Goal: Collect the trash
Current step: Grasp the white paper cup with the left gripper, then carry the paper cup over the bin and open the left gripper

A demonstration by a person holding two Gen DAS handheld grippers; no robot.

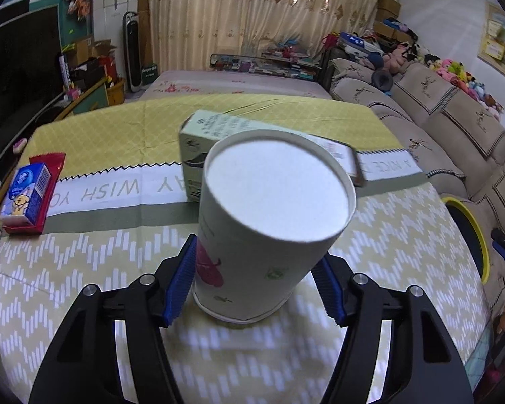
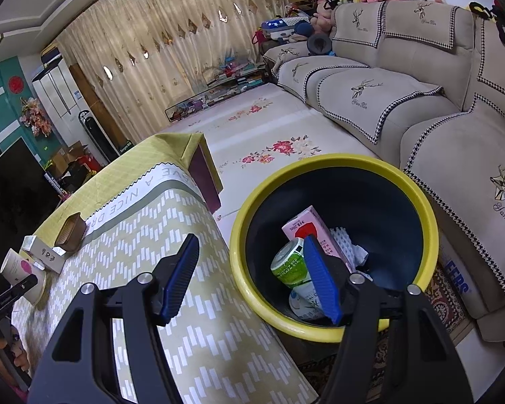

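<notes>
Living-room counter [image 1: 84, 269]: left gripper [image 1: 254, 281] clamps the cup [image 1: 269, 222], bin [image 2: 320, 165] next; right gripper [image 2: 252, 276] hangs open there.

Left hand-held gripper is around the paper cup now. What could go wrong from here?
The paper cup sits upside down and tilted between the left hand-held gripper pads, which look barely in contact; it may slip when lifted. The open box right behind it could get knocked. The bin stands off the table's edge, so carrying across risks a drop.

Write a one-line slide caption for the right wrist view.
Open right gripper above the yellow-rimmed bin holding trash.
</notes>
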